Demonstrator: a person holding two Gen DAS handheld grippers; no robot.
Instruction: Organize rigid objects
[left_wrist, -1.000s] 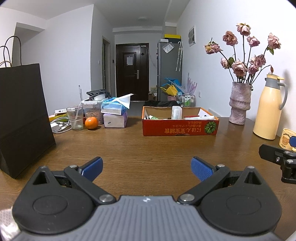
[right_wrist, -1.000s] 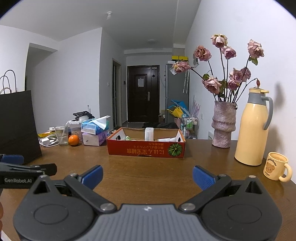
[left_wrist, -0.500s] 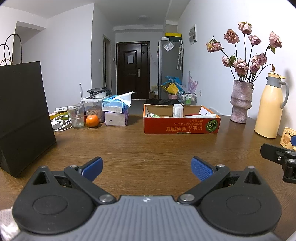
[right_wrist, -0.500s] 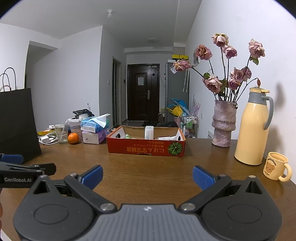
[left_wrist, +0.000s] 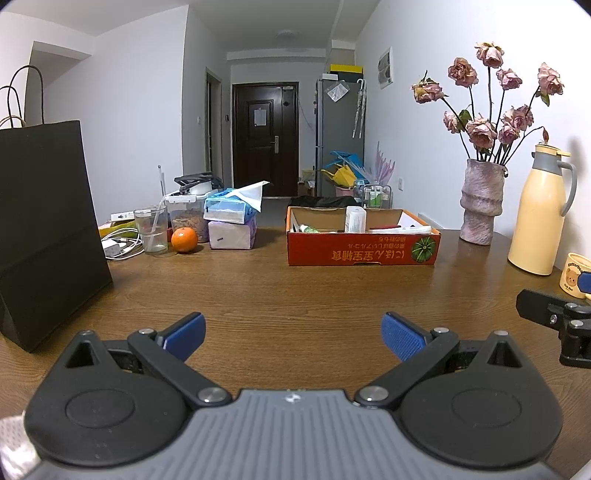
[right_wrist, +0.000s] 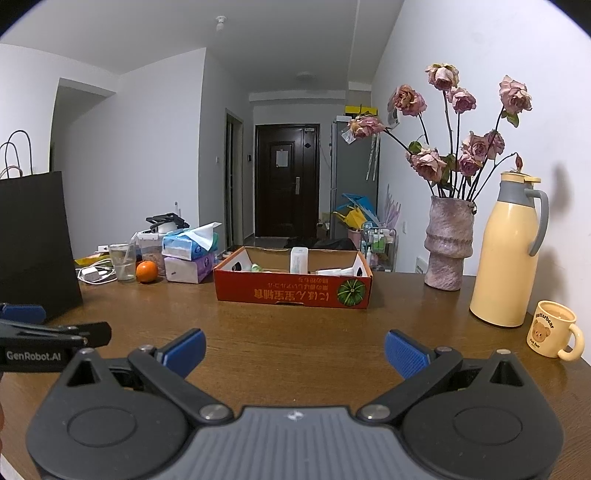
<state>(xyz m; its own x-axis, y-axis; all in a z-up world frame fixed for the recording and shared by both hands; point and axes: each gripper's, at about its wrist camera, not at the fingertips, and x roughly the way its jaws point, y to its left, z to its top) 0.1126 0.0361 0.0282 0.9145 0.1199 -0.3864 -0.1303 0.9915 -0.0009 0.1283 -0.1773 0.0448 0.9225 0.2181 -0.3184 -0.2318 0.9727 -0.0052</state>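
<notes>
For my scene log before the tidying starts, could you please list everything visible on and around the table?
Table: 1, brown wood, underneath everything.
Cardboard box: 1, red, table centre, open, with a white bottle and other small items inside.
Paper bag: 1, black, left edge.
Glass: 1, clear, far left.
Orange: 1, orange, beside the glass.
Tissue packs: 2, blue on purple, stacked left of the box.
Vase: 1, pinkish, holding dried roses, right of the box.
Thermos jug: 1, cream with grey top, far right.
Mug: 1, cream with bear print, beside the jug.
Left gripper: 1, black with blue pads, open, empty.
Right gripper: 1, same colours, open, empty.
</notes>
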